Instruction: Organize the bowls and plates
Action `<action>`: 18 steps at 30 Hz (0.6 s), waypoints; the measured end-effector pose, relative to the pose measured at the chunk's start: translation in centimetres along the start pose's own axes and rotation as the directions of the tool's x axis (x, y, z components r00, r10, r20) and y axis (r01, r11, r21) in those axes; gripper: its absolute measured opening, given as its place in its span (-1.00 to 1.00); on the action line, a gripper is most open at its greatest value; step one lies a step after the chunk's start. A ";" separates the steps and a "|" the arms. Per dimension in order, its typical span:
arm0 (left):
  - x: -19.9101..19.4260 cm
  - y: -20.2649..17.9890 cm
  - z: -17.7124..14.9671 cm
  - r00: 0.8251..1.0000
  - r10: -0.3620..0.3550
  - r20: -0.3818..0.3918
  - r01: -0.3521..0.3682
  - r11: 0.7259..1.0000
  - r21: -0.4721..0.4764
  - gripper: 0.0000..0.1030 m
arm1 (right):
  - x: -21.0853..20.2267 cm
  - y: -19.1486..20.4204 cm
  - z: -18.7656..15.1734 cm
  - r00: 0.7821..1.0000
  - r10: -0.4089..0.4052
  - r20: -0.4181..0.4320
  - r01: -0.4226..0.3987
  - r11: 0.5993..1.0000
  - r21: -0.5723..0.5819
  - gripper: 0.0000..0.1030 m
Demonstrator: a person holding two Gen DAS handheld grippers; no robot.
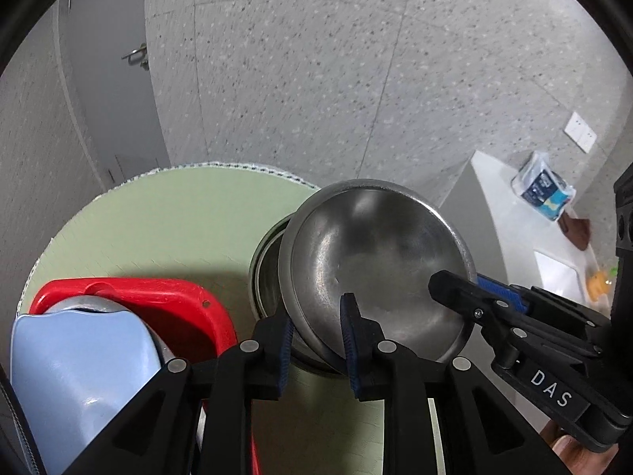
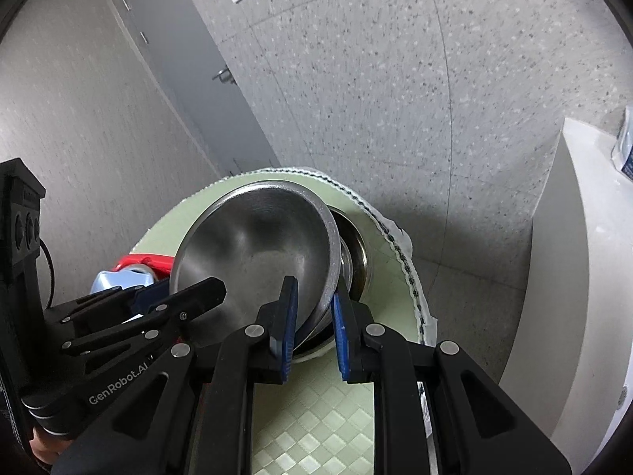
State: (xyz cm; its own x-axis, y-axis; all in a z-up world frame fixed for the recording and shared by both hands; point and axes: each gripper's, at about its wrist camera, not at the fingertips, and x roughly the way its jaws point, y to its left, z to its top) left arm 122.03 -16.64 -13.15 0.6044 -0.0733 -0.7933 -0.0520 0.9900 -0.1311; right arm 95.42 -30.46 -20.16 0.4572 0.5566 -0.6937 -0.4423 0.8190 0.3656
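Dull steel bowl [image 1: 376, 261] tilted, rim pinched by left tongs [image 1: 318, 340] and right tongs [image 2: 314, 328]

At centre the steel bowl [image 2: 257, 245] tilts above another bowl [image 2: 356, 253] at 1 o'clock; the right gripper [image 2: 312, 324] pinches its rim at 6 o'clock, the left gripper [image 2: 178, 297] at 9 o'clock, over the green mat [image 2: 316, 415]

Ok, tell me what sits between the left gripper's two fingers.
The rim of the tilted steel bowl sits in the left gripper, seen in the left wrist view.
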 end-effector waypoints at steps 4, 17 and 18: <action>1.9 -0.1 0.5 1.000 0.007 -0.024 -0.007 1.000 -0.007 -0.60 | 1.0 -0.3 0.1 1.000 -0.003 -0.023 0.003 1.000 -0.002 -0.66; 4.7 -0.6 0.7 0.999 0.004 -0.036 -0.004 1.000 0.003 -0.30 | 2.6 -0.1 0.0 0.997 -0.034 -0.063 0.033 0.999 -0.012 -0.62; 4.6 -0.6 0.5 0.999 0.006 -0.035 -0.006 1.000 0.005 -0.30 | 2.6 -0.2 0.0 0.997 -0.037 -0.064 0.036 0.999 -0.009 -0.62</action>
State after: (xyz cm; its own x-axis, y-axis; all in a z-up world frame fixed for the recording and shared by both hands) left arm 125.30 -17.56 -16.43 0.5760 -0.0715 -0.8143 -0.0514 0.9910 -0.1233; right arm 96.72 -29.15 -22.04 0.4231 0.5159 -0.7449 -0.4321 0.8374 0.3346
